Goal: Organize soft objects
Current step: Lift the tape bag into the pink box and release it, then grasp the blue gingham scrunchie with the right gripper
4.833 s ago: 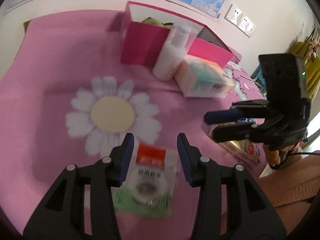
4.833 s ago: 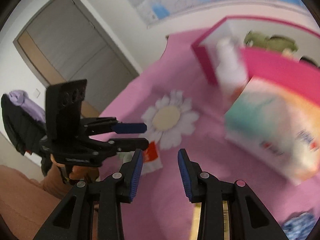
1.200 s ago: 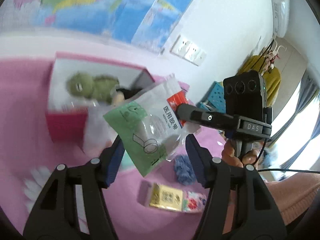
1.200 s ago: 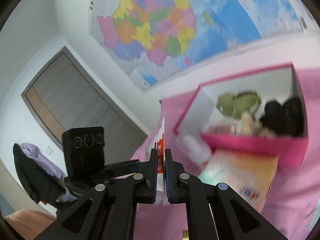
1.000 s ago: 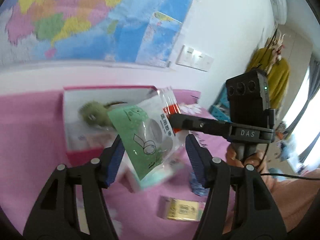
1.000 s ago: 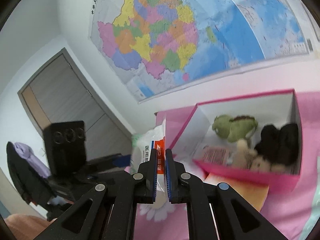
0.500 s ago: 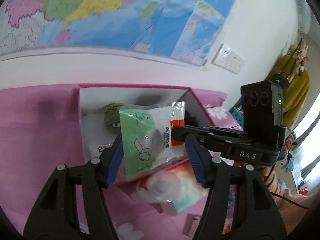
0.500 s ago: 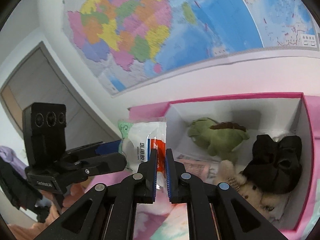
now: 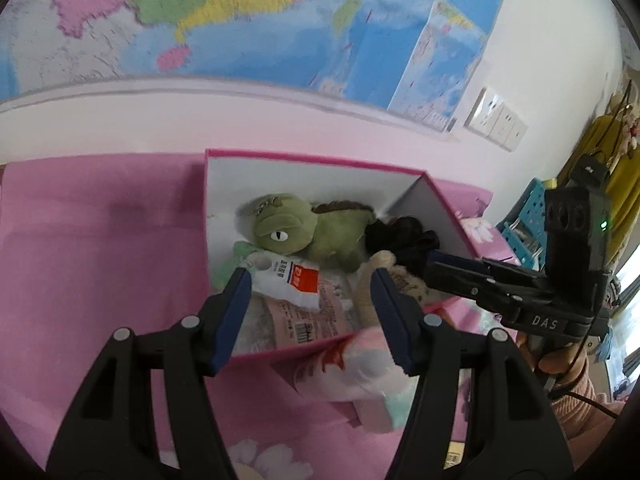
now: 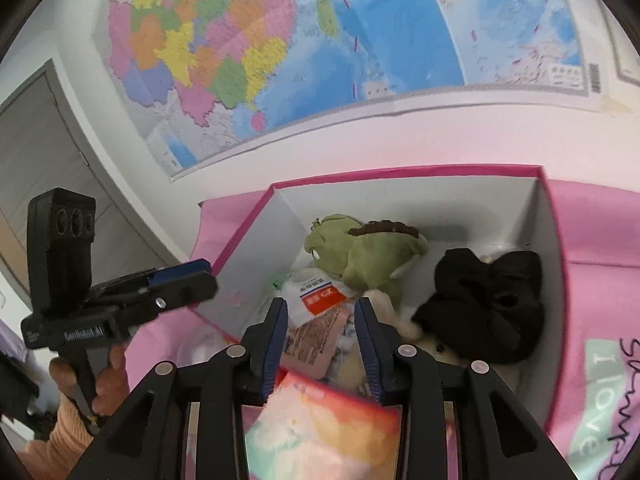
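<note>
Right tool [image 10: 321,330]: we see its jaws apart, having just been opening; nothing is clamped. It sits at lower centre of the right wrist view, over the near edge of the box.
Left tool [image 9: 310,306]: jaws apart, nothing pressed between them; lower centre of the left wrist view, over the box's near wall.
Packet [image 10: 314,295]: white and green, red label. We find it lying free inside the box, framed above the right tool's tips, partly on a pink printed pack [image 10: 316,342]. In the left wrist view it lies just past the left pad.
Box [image 9: 320,164]: pink outside, white inside, open on top; centre of both frames, on the pink surface [image 9: 100,248].
Green plush [image 9: 296,230]: at the back of the box, touching the packet's far edge.
Black soft item [image 10: 486,306]: right side of the box, beside the plush.
Beige plush [image 9: 374,276]: near wall, right of the packet; partly hidden by the tools.
Tissue pack [image 10: 320,426]: outside the box, against its near wall, bottom of frame; blurred.
Wall: a map [image 10: 300,40] fills the top of both frames; a socket plate [image 9: 496,122] sits upper right in the left wrist view.
Person: a hand [image 10: 108,372] grips the left tool's handle, lower left of the right wrist view.
</note>
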`<state>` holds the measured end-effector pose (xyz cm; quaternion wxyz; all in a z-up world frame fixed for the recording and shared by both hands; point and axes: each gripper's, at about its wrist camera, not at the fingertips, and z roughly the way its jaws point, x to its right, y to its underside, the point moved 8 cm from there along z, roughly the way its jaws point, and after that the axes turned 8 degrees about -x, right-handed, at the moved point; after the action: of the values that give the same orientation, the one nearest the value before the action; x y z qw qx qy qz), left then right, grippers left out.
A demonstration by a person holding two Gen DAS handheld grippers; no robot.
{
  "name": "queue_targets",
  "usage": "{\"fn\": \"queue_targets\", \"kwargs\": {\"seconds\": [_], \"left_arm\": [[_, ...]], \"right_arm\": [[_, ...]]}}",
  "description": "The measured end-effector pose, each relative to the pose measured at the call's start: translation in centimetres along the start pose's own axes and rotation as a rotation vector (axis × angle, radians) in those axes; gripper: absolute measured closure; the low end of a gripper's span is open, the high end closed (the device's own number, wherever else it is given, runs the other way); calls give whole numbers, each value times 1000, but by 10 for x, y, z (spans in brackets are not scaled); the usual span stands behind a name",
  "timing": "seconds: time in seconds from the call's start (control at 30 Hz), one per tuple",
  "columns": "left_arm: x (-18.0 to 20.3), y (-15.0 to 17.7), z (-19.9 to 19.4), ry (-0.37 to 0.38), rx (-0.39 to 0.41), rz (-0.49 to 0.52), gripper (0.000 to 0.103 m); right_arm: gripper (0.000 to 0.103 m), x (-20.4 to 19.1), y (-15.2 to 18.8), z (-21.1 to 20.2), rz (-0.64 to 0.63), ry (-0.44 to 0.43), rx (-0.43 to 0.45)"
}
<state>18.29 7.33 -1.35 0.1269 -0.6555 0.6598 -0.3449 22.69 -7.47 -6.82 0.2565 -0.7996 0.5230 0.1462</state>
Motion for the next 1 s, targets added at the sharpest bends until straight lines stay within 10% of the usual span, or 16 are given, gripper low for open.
{"fn": "queue_targets", "kwargs": {"seconds": [0.37,1.0], "left_arm": [[61,39,-56,88,94,129,39],[168,143,26,296,-232,294,39]], "right_arm": [[57,7,43,-57,-22,23,24],[50,75,168,-81,82,156,-192]]}}
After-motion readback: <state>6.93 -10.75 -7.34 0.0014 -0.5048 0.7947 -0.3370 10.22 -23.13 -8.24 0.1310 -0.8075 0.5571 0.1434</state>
